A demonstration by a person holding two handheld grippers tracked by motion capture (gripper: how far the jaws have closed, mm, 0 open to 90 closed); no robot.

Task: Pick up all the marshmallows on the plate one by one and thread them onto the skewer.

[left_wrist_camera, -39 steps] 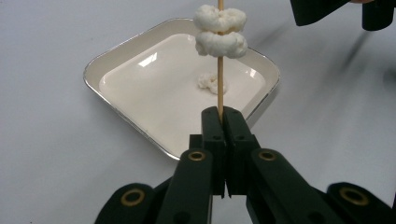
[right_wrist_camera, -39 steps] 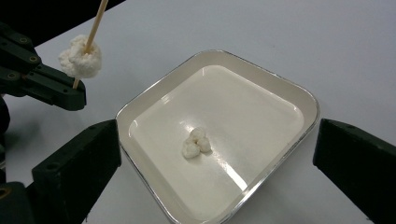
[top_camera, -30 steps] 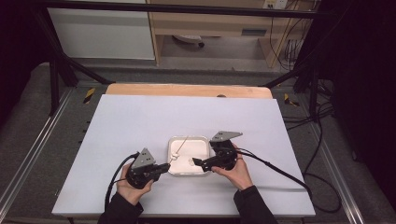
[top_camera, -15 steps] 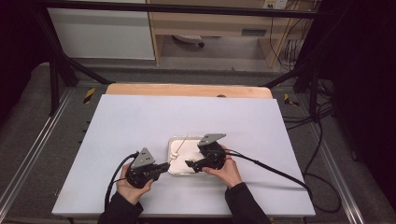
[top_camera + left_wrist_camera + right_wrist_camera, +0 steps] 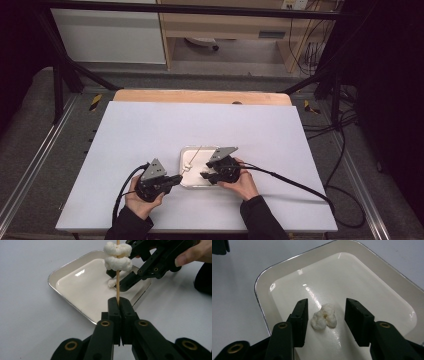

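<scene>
Right tool, lowered into the tray, jaws just closing around a loose puff, untouched; left tool clamps the skewer.

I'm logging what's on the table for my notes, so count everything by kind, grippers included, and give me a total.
White puffed pieces: 3, with 2 threaded on the skewer and 1 loose in the tray
Wooden skewer: 1
White tray: 1
Grippers: 2, the left gripper and the right gripper
Total: 7
</scene>
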